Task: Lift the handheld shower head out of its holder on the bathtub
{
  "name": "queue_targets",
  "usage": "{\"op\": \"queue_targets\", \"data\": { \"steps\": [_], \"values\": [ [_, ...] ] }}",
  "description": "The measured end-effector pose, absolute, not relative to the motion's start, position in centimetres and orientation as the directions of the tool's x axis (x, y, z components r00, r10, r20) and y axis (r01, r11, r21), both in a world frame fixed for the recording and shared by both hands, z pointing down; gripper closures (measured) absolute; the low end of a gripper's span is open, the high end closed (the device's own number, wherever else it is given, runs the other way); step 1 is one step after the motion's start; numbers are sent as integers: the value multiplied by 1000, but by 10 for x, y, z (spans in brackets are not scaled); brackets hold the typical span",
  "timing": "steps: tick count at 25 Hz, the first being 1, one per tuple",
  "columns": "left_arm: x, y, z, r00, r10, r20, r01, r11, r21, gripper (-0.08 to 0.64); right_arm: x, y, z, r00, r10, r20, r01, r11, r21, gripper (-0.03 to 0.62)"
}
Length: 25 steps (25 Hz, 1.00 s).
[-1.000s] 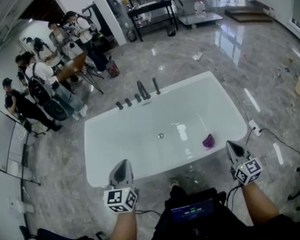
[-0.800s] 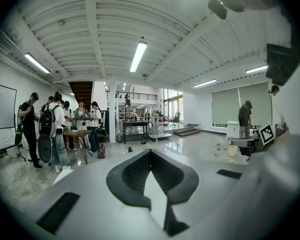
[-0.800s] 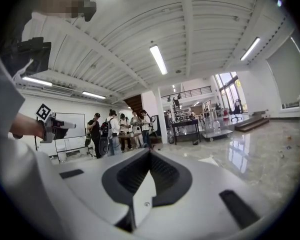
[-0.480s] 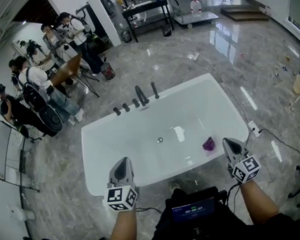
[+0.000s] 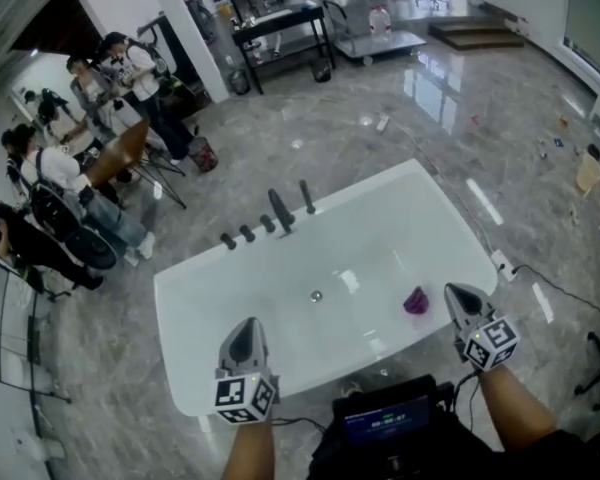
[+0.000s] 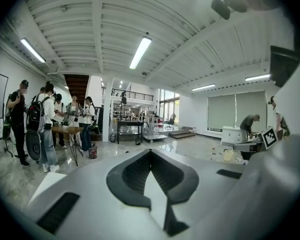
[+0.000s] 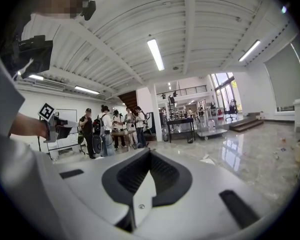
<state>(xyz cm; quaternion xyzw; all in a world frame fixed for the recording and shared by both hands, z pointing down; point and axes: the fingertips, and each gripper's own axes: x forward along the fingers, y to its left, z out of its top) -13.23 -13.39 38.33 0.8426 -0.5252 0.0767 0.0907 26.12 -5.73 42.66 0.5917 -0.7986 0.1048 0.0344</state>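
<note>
The white bathtub (image 5: 195, 393) lies across the middle of the head view. On its far rim stand dark fittings: three small knobs (image 5: 247, 233), a spout (image 5: 280, 209) and the slim handheld shower head (image 5: 306, 196), upright in its holder. My left gripper (image 5: 243, 328) is shut and empty over the tub's near rim. Also shut and empty, my right gripper (image 5: 462, 294) hangs by the tub's near right corner. Both are far from the shower head. The left gripper view shows the left gripper (image 6: 150, 154) and the right gripper view the right gripper (image 7: 149, 151), each with jaws together, pointing across the hall.
A purple object (image 5: 416, 301) lies inside the tub near the drain (image 5: 316, 295). Several people (image 5: 55, 183) stand around a small table at the back left. A black bench (image 5: 280, 23) and a cart (image 5: 380, 38) stand behind. A socket and cable (image 5: 502, 263) lie right of the tub.
Both grippers have moved forward toward the tub, and their tips now reach over its near rim. The jaws stay closed. The shower head has not moved.
</note>
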Motion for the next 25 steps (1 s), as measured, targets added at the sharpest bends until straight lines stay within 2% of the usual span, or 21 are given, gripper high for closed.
{"op": "queue_targets", "data": {
  "steps": [16, 25],
  "values": [
    [-175, -238, 386, 488, -850, 196, -873, -479, 95, 552, 185, -151, 416, -302, -932, 200, -952, 281, -123, 589],
    [-177, -266, 377, 490, -858, 156, -871, -487, 58, 552, 180, -186, 404, -297, -942, 158, -953, 283, -106, 589]
  ]
}}
